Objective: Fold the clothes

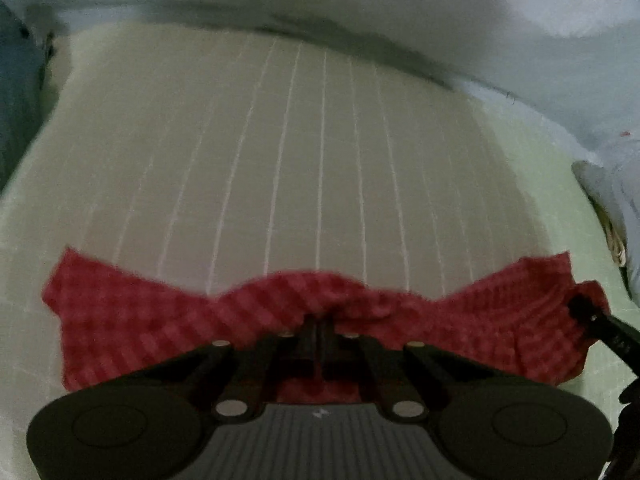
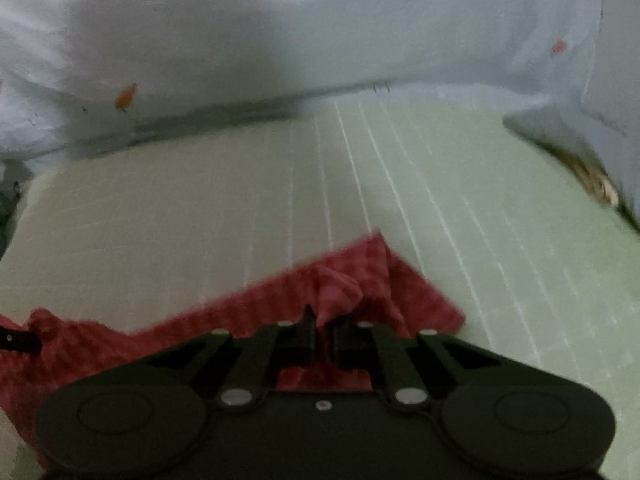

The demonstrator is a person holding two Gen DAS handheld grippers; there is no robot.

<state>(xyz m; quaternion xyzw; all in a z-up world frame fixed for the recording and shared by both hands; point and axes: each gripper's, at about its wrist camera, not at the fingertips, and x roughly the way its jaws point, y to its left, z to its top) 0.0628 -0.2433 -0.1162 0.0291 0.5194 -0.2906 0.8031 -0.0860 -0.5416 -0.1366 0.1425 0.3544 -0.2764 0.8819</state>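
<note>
Black two-finger left gripper (image 1: 320,322), nearest item in its own wrist view: fingers pressed together, pinching the middle of the near edge of a red checked woven cloth (image 1: 256,320).

Black two-finger right gripper (image 2: 320,326): fingers likewise drawn in, nipping a bunched fold of the same cloth near its right end. From the left wrist view its tip shows at the cloth's right corner.

Cloth: lies across the near part of a pale green mat with white grid lines (image 1: 304,152), sagging in a shallow dip between the two grips, its outer corners peaked up. Both views are blurred, so the weave and hem cannot be read closely.

Surroundings: light blue sheet with small orange and dark printed motifs (image 1: 440,20), rumpled along the mat's far edge and far right corner. A dark bluish fabric sits at the far left edge; its nature is unclear.

Hazards, as judged:
- Left grip sits mid-edge, not at a corner; the free left end may trail and fold crooked.
- Right grip holds a bunch, not a flat hem; layers could slip out or crease.
- Uneven lift would skew the fold line.
- Carrying too far could snag the rumpled sheet.
</note>
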